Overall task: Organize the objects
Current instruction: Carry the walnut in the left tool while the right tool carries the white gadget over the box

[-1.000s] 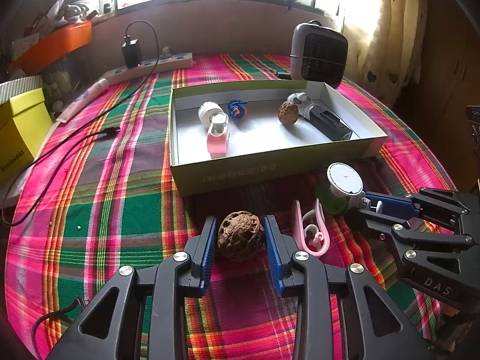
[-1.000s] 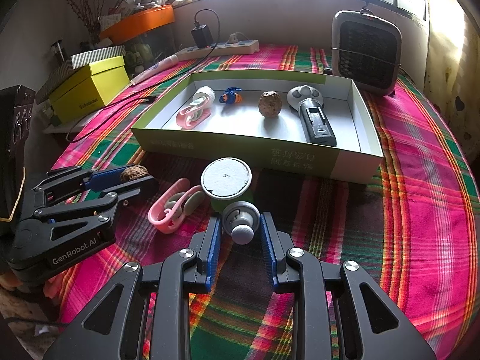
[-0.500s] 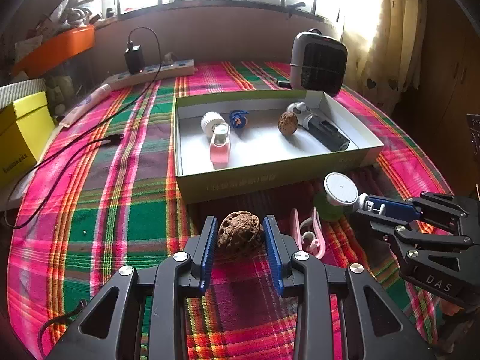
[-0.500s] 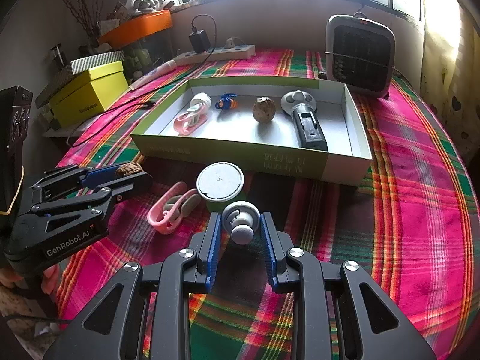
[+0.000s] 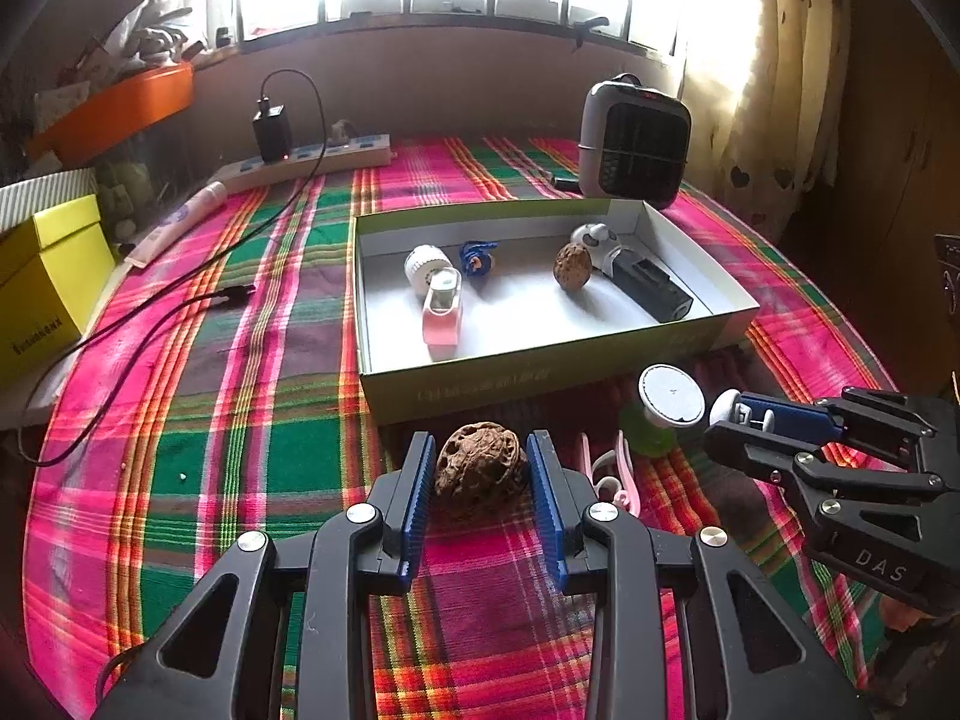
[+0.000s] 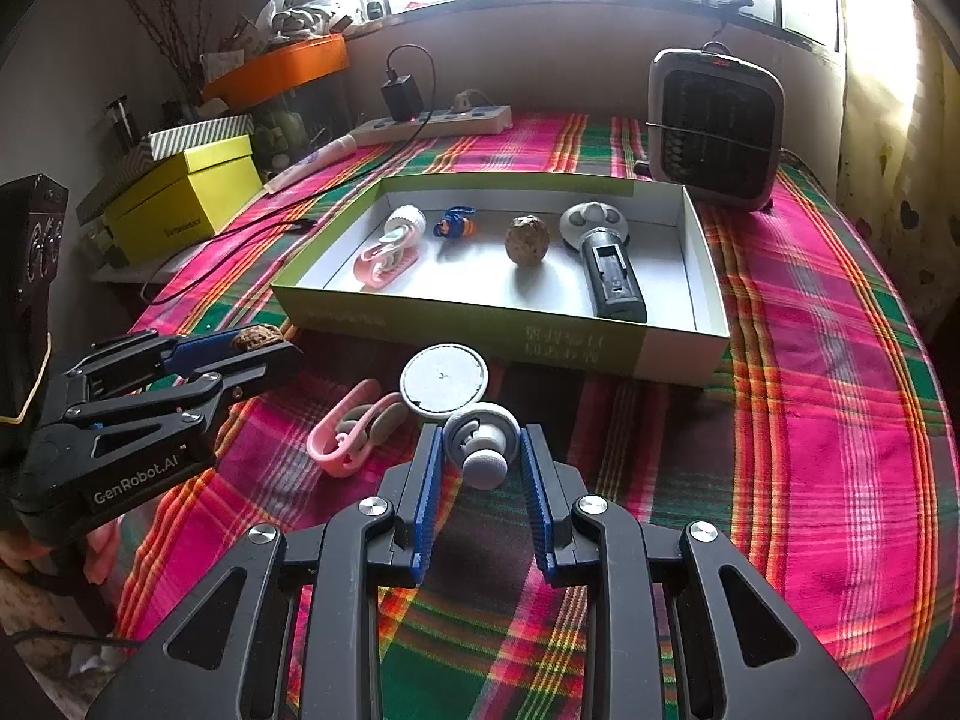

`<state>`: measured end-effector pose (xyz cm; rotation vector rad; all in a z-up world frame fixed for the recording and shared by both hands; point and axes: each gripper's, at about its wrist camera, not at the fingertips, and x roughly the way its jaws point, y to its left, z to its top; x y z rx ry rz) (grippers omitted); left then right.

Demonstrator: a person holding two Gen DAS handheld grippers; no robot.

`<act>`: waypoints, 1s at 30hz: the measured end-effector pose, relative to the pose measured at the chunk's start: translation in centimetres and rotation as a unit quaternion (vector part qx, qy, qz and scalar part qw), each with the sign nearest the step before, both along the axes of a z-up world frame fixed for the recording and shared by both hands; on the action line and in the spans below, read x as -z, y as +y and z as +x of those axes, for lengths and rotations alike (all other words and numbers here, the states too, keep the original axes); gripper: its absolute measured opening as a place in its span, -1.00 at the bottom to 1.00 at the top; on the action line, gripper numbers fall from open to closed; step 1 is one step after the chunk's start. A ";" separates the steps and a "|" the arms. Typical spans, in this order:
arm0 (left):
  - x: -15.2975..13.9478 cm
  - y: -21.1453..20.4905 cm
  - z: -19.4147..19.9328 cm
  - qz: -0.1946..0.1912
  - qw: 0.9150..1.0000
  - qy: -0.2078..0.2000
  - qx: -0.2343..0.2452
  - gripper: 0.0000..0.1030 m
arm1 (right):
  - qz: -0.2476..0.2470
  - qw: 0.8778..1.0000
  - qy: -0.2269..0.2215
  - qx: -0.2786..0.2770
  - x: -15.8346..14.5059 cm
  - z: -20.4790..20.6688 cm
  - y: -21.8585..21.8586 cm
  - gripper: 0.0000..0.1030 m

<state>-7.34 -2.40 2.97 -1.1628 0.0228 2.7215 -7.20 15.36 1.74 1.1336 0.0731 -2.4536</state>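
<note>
My left gripper (image 5: 480, 450) is shut on a dark brown walnut (image 5: 480, 471), held just in front of the green-and-white box (image 5: 540, 384); the same gripper (image 6: 240, 348) shows at the left of the right wrist view. My right gripper (image 6: 480, 444) is shut on a small grey-and-white knob-shaped piece (image 6: 483, 447), and it (image 5: 744, 414) appears at the right of the left wrist view. Between them on the plaid cloth lie a pink clip (image 6: 354, 435) and a white-capped green bottle (image 6: 444, 378). The box holds a pale walnut (image 6: 527, 240), a black-and-white gadget (image 6: 606, 264), a blue toy (image 6: 454, 223) and another pink clip (image 6: 384, 258).
A grey heater (image 6: 714, 126) stands behind the box. A power strip (image 6: 432, 120) with a charger lies at the back, and its black cable (image 5: 150, 312) trails over the cloth on the left. A yellow box (image 6: 186, 198) sits at the table's left edge. A hand (image 6: 99, 549) holds the left gripper.
Both grips are unchanged. The box and the table have slid slightly lower in both views, and more of the window shows.
</note>
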 end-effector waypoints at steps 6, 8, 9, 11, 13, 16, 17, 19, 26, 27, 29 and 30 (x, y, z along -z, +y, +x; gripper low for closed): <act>-0.4 0.1 0.0 -0.001 1.000 0.004 0.000 -0.43 | -0.006 1.000 0.005 -0.001 -0.5 0.0 0.2 -0.47; -0.5 0.1 0.0 -0.002 1.000 0.006 0.000 -0.43 | -0.009 1.000 0.009 -0.003 -0.9 0.0 0.3 -0.47; -0.6 0.1 0.0 -0.002 1.000 0.007 0.000 -0.43 | -0.009 1.000 0.012 -0.003 -1.0 0.0 0.2 -0.47; -0.7 0.0 -0.1 -0.003 1.000 0.009 -0.002 -0.43 | -0.010 1.000 0.015 -0.005 -1.3 -0.1 0.2 -0.47; -0.8 0.0 -0.3 -0.004 1.000 0.010 -0.003 -0.43 | -0.012 1.000 0.018 -0.006 -1.5 -0.3 0.2 -0.47; -1.1 -0.1 -0.5 -0.005 1.000 0.014 -0.005 -0.43 | -0.010 1.000 0.021 -0.009 -1.8 -0.6 0.0 -0.47; -1.2 -0.2 -0.6 -0.005 1.000 0.015 -0.007 -0.43 | -0.009 1.000 0.023 -0.010 -2.0 -0.9 -0.1 -0.47; -1.4 -0.3 -0.9 -0.004 1.000 0.017 -0.007 -0.43 | -0.010 1.000 0.023 -0.011 -2.1 -1.2 -0.2 -0.47; -1.6 -0.5 -1.9 -0.002 1.000 0.016 -0.012 -0.43 | -0.003 0.999 0.024 -0.025 -2.6 -3.5 -1.0 -0.47; -1.6 -0.5 -2.1 -0.001 1.000 0.016 -0.012 -0.43 | -0.002 0.999 0.024 -0.026 -2.6 -3.9 -1.2 -0.47; -1.6 -0.6 -2.5 -0.001 1.000 0.016 -0.015 -0.43 | 0.000 0.999 0.024 -0.031 -2.7 -4.4 -1.4 -0.47; -1.6 -0.7 -2.8 0.000 1.000 0.013 -0.017 -0.43 | 0.001 0.999 0.022 -0.034 -2.7 -4.7 -1.6 -0.47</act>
